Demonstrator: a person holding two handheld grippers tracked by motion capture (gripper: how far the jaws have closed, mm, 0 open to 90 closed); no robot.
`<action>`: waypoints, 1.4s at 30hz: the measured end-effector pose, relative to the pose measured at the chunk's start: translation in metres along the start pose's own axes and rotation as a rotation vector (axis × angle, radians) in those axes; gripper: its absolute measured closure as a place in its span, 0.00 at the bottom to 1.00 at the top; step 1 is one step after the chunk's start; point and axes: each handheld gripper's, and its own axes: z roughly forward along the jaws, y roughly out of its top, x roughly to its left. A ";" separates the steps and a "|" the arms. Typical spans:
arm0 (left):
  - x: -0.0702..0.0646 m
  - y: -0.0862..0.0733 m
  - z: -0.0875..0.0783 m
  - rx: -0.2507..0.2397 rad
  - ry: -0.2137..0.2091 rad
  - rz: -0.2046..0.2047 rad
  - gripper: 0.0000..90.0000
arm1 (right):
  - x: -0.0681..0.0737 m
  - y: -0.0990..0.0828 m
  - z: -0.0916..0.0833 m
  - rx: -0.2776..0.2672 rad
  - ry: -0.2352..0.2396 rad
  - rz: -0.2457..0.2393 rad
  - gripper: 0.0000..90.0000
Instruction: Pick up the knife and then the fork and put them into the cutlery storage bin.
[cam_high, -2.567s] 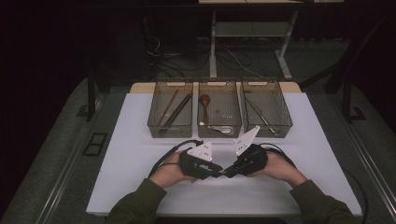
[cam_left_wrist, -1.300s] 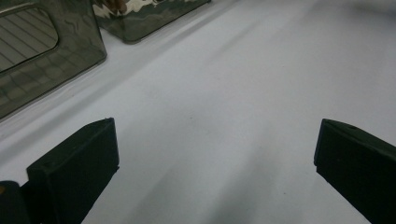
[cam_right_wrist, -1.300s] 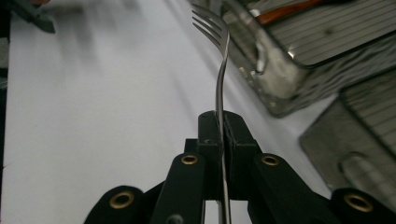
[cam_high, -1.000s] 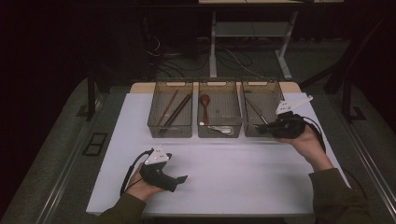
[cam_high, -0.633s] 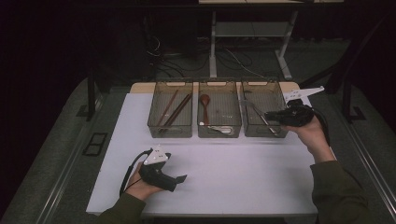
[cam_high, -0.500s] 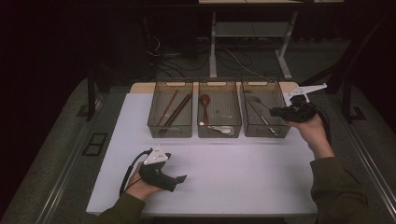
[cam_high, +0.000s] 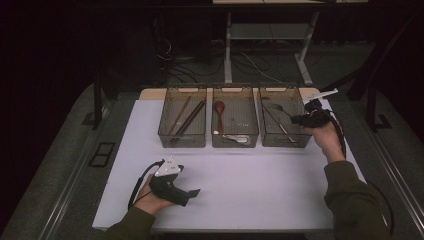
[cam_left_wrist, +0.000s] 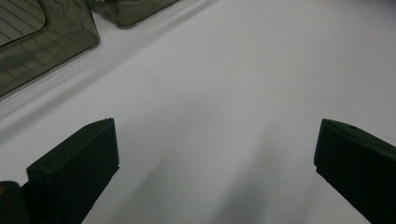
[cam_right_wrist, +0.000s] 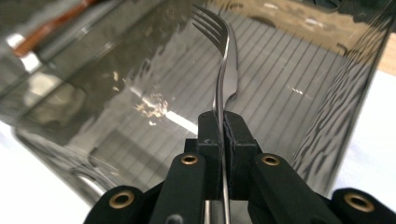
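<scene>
At about two o'clock on the table, the right gripper (cam_right_wrist: 219, 122) pinches a fork (cam_right_wrist: 225, 70) over the rightmost bin (cam_high: 280, 141); at seven o'clock the left gripper (cam_left_wrist: 212, 154) gapes wide, holding nothing.

A white table (cam_high: 240, 195) spans the middle of the frame, with three smoky clear bins (cam_high: 182, 117) (cam_high: 235, 117) (cam_high: 283, 117) standing side by side along its upper edge, just right of centre

no readable text, no labels, no brand marks, no numbers anywhere in view
</scene>
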 end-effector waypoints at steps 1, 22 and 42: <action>0.000 0.000 0.000 0.000 -0.001 0.001 0.00 | 0.001 0.000 0.003 0.011 -0.001 0.001 0.95; 0.000 0.000 -0.002 -0.002 -0.006 -0.001 0.00 | 0.021 -0.014 -0.026 -0.129 0.069 -0.005 0.33; 0.000 0.000 -0.003 -0.003 -0.016 0.002 0.00 | 0.075 -0.070 -0.047 -0.213 0.127 -0.078 0.16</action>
